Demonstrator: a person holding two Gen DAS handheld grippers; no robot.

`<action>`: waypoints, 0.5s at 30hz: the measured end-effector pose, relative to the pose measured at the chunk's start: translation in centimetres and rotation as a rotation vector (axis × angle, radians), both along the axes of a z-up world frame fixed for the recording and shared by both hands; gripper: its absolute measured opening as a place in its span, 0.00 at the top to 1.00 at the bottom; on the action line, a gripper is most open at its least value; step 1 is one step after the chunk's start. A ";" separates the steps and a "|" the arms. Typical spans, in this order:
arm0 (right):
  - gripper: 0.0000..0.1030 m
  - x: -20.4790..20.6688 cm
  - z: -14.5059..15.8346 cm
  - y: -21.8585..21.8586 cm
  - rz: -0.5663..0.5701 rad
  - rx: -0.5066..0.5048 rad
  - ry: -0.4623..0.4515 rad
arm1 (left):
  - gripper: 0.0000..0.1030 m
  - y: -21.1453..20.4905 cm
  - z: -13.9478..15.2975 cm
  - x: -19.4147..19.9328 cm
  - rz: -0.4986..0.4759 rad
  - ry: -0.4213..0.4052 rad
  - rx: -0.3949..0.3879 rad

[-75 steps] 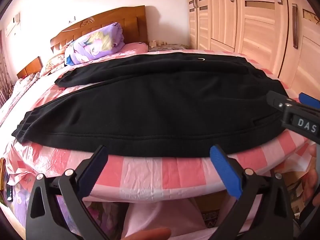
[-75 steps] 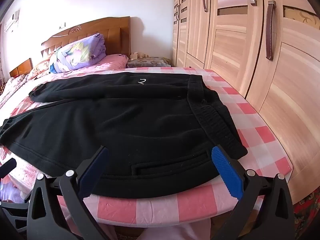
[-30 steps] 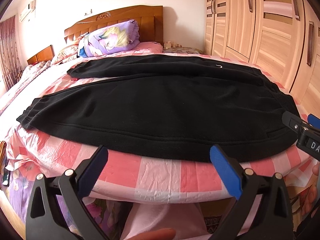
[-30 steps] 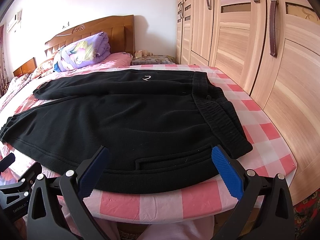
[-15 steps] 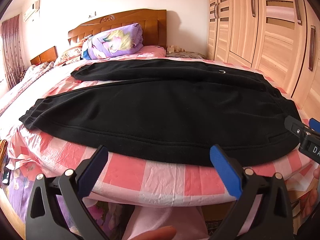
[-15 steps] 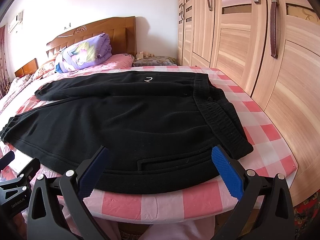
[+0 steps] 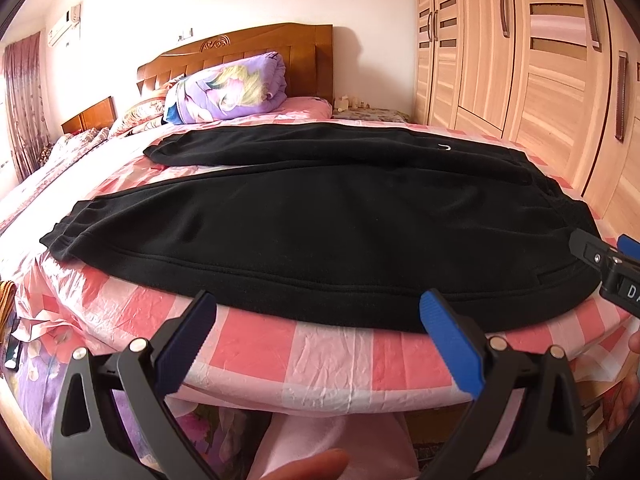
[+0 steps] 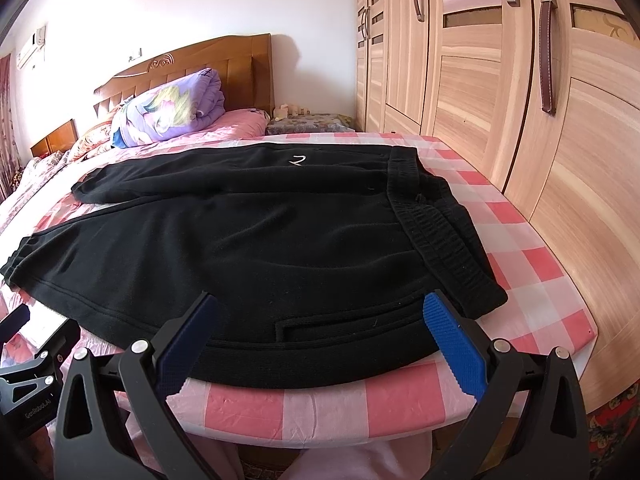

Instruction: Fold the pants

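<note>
Black pants [image 7: 320, 216] lie spread flat on a pink-checked sheet [image 7: 320, 360], waistband [image 8: 436, 228] to the right, leg cuffs [image 7: 68, 236] to the left. The two legs lie apart, the far one [image 7: 280, 144] behind the near one. My left gripper [image 7: 318, 308] is open and empty, just off the near hem at mid-leg. My right gripper [image 8: 320, 308] is open and empty over the near hem by a hip pocket [image 8: 348, 322]. The pants [image 8: 240, 240] fill the right wrist view too.
A wooden wardrobe [image 8: 520, 100] runs close along the right of the bed. A headboard [image 7: 240, 60] and a rolled purple quilt [image 7: 228, 92] are at the far end. The bed's near edge [image 8: 320, 408] is just under both grippers. A nightstand [image 8: 308, 122] stands beside the headboard.
Both grippers have risen and tilted a little, so the pants sit slightly lower and farther in view. Both stay open and the pants have not moved.
</note>
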State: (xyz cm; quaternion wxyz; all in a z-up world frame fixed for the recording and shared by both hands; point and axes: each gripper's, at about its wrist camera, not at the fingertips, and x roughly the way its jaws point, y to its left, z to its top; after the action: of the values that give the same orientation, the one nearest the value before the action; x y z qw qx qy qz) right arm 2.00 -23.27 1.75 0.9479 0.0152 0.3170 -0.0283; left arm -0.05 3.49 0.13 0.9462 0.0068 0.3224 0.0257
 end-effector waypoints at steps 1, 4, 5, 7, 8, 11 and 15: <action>0.04 0.0 0.0 0.0 0.000 0.001 0.001 | 0.01 0.0 0.0 0.0 -0.003 -0.002 -0.003; 0.04 0.0 -0.1 0.0 -0.003 0.003 0.004 | 0.01 0.1 0.1 -0.1 -0.016 -0.006 -0.006; 0.04 0.0 -0.1 0.0 -0.005 0.004 0.005 | 0.01 0.0 0.1 -0.1 -0.027 -0.007 -0.008; 0.04 0.0 -0.1 -0.3 -0.014 0.016 0.006 | 0.01 -0.2 0.1 -0.4 -0.042 -0.010 -0.009; 0.04 -0.1 -0.1 -0.5 -0.018 0.022 0.005 | 0.01 -0.3 0.1 -0.7 -0.052 -0.014 -0.004; 0.04 -0.4 0.0 -1.2 -0.040 0.052 -0.012 | 0.01 -0.8 0.1 -1.3 -0.077 -0.019 0.013; 0.04 -1.0 0.4 -1.9 -0.038 0.078 -0.038 | 0.01 -1.1 -0.2 -2.0 -0.124 0.023 0.022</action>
State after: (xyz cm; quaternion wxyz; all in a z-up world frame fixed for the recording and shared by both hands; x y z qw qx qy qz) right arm 1.04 -25.13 2.15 0.9517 0.0588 0.2995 -0.0337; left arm -2.01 2.37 -0.10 0.9422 0.0373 0.3318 -0.0295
